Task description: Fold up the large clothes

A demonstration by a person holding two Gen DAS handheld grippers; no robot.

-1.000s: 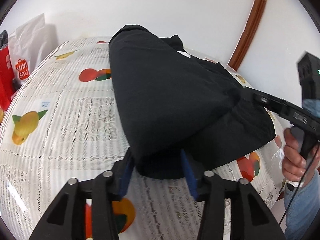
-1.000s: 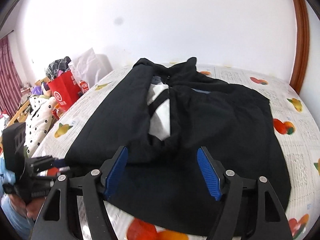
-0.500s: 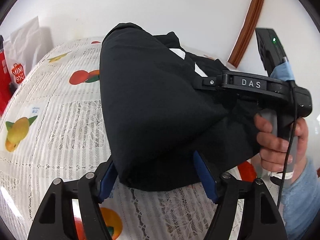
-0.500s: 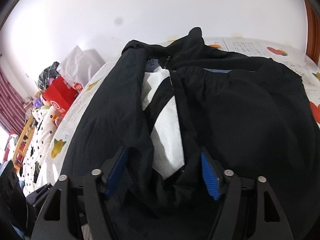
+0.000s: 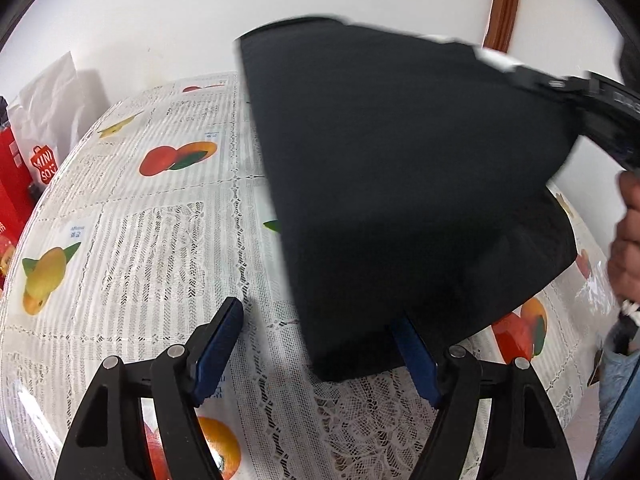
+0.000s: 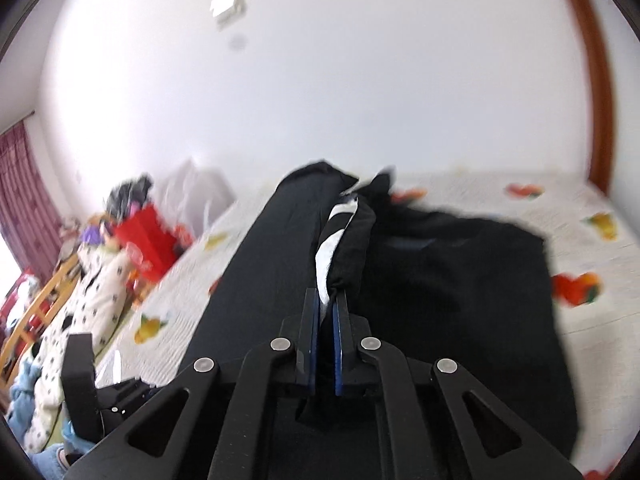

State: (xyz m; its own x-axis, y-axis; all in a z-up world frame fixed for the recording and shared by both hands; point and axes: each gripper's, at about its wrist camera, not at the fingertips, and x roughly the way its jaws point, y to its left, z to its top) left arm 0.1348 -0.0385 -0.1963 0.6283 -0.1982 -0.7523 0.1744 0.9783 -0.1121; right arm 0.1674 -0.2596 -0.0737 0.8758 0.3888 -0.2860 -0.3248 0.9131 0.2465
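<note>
A large black garment [image 5: 400,168] with a white inner patch [image 6: 334,240] lies on the fruit-print tablecloth [image 5: 160,220]. My right gripper [image 6: 326,300] is shut on a bunched fold of the garment [image 6: 440,272] and lifts it off the table; it shows at the right of the left wrist view [image 5: 592,112]. My left gripper [image 5: 320,320] is open and holds nothing. The garment's near corner hangs between its blue pads [image 5: 220,340], nearer the right one.
A red shopping bag [image 5: 24,176] and a white bag [image 5: 56,100] stand at the table's left edge. More clothes and a wooden chair [image 6: 44,300] are beyond the left side. The wall and a brown door frame [image 5: 504,0] are behind the table.
My right gripper has closed on the garment's fold and raised it. My left gripper has opened wider and released the corner, which now sits off to the right.
</note>
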